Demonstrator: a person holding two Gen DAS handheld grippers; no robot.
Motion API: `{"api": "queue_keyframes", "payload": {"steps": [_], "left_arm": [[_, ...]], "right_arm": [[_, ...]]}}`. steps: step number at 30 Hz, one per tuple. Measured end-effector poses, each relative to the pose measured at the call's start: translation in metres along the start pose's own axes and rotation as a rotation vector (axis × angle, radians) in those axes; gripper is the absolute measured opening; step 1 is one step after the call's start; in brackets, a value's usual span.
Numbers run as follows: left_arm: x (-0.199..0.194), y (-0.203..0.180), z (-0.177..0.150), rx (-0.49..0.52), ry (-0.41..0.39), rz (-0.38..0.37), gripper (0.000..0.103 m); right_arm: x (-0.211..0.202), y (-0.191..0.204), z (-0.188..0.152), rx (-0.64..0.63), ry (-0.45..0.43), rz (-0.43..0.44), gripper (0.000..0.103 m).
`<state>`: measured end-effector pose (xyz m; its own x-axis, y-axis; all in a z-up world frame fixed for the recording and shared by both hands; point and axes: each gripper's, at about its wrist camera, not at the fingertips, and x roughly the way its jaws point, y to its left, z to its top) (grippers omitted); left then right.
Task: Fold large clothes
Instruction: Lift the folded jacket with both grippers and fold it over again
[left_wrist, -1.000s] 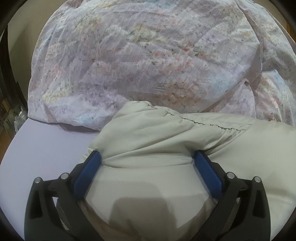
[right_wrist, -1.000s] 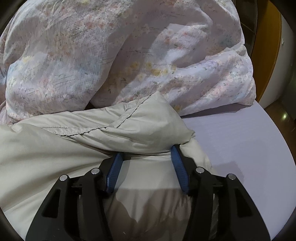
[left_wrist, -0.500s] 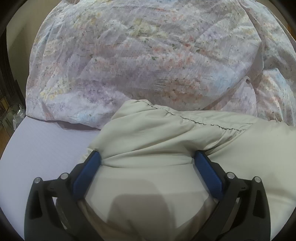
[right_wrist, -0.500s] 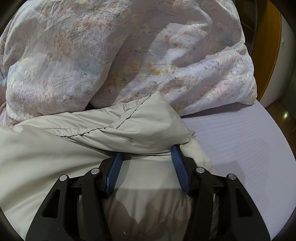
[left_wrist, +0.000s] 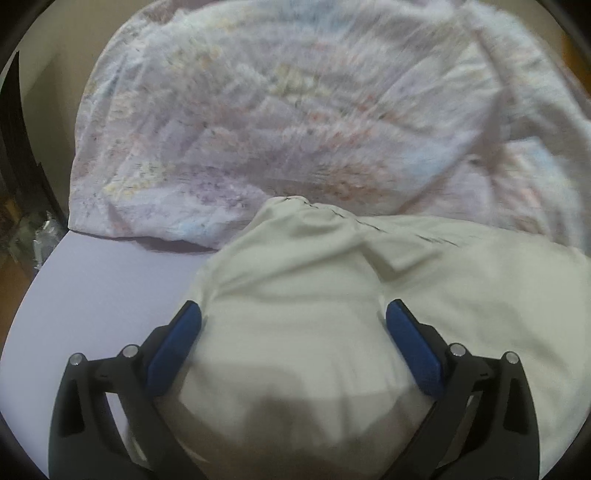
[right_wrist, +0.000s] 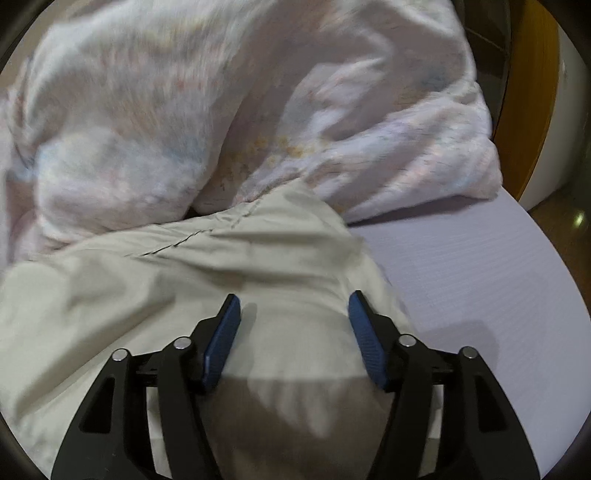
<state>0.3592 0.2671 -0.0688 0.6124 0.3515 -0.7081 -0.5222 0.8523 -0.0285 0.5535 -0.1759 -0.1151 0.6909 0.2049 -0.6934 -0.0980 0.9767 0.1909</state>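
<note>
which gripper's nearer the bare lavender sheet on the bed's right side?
Right. The right gripper holds the beige garment beside that bare sheet. The left gripper holds the opposite end.

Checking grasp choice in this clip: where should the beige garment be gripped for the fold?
Grip the beige garment at its two near corners, one per gripper, coming in low from the near edge. Fabric already bunches between the left gripper and right gripper; the stitched hem lies far, against the floral quilt.

The garment (left_wrist: 317, 295) lies on the sheet (left_wrist: 110, 280), in front of the quilt (left_wrist: 295, 122) and touching it.
</note>
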Motion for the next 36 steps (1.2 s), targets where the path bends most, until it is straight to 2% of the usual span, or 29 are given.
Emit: {"api": "queue_keyframes", "payload": {"steps": [1, 2, 4, 7, 11, 14, 18, 23, 27, 30, 33, 35, 36], "left_arm": [[-0.013, 0.005, -0.004, -0.001, -0.004, -0.017, 0.1], [-0.026, 0.012, -0.009, -0.013, -0.008, -0.037, 0.1], [-0.049, 0.03, -0.017, -0.051, -0.014, -0.065, 0.1], [-0.074, 0.056, -0.034, -0.116, -0.008, -0.088, 0.099], [-0.087, 0.084, -0.06, -0.222, 0.038, -0.138, 0.098], [-0.087, 0.083, -0.076, -0.271, 0.091, -0.188, 0.094], [-0.073, 0.074, -0.094, -0.35, 0.158, -0.244, 0.086], [-0.056, 0.059, -0.099, -0.427, 0.198, -0.3, 0.072], [-0.05, 0.055, -0.099, -0.478, 0.177, -0.303, 0.072], [-0.046, 0.06, -0.099, -0.534, 0.155, -0.321, 0.068], [-0.041, 0.066, -0.099, -0.59, 0.143, -0.355, 0.059], [-0.038, 0.07, -0.098, -0.622, 0.137, -0.376, 0.046], [-0.039, 0.072, -0.097, -0.634, 0.135, -0.387, 0.041]], "right_arm": [[-0.014, -0.01, -0.003, 0.04, 0.0, 0.005, 0.076], [-0.024, -0.018, -0.006, 0.073, 0.001, 0.019, 0.08], [-0.045, -0.046, -0.018, 0.177, 0.034, 0.057, 0.084], [-0.058, -0.078, -0.04, 0.302, 0.11, 0.141, 0.084], [-0.058, -0.1, -0.071, 0.432, 0.199, 0.28, 0.084], [-0.05, -0.101, -0.089, 0.516, 0.254, 0.384, 0.083], [-0.039, -0.093, -0.099, 0.567, 0.274, 0.457, 0.08], [-0.037, -0.083, -0.098, 0.583, 0.249, 0.454, 0.07], [-0.035, -0.082, -0.099, 0.6, 0.226, 0.448, 0.062], [-0.032, -0.087, -0.101, 0.632, 0.213, 0.464, 0.052], [-0.03, -0.092, -0.106, 0.671, 0.193, 0.515, 0.037], [-0.033, -0.092, -0.106, 0.684, 0.173, 0.546, 0.028], [-0.036, -0.09, -0.106, 0.683, 0.163, 0.553, 0.026]]}}
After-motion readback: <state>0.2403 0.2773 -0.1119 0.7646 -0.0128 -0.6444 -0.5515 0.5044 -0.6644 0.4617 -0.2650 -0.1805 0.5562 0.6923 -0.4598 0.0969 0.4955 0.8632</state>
